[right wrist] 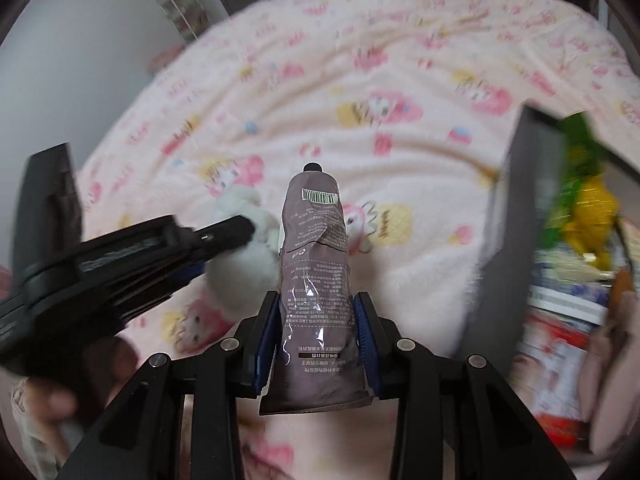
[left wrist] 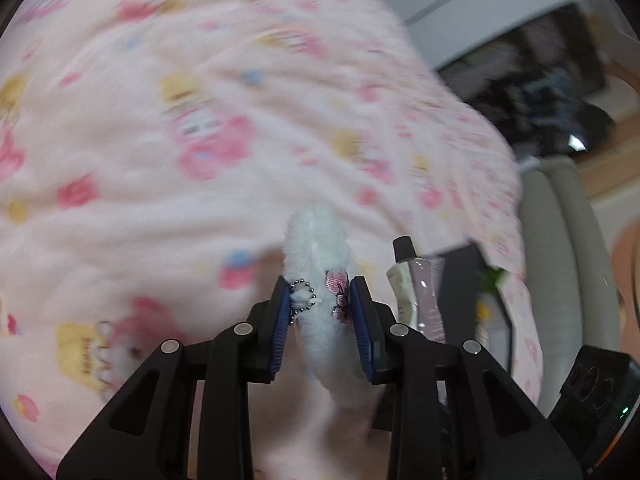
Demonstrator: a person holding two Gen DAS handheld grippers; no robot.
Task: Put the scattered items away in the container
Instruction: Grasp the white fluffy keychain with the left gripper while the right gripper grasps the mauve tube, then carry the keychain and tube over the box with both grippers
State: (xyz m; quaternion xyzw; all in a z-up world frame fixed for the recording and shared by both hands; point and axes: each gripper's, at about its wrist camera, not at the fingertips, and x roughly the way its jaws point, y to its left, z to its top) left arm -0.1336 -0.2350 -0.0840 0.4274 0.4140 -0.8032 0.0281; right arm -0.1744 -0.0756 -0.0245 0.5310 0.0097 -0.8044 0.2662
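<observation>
My left gripper is shut on a white fluffy plush charm with a bead chain and pink embroidery, held above the pink patterned blanket. My right gripper is shut on a mauve cream tube, black cap pointing away. The tube also shows in the left wrist view, just right of the plush. In the right wrist view the left gripper and the plush are close on the left. The dark grey container stands at the right, holding several packets.
Green and yellow packets and a red and white packet lie in the container. A grey cushioned chair and dark furniture stand beyond the blanket's right edge. A person's hand holds the left gripper.
</observation>
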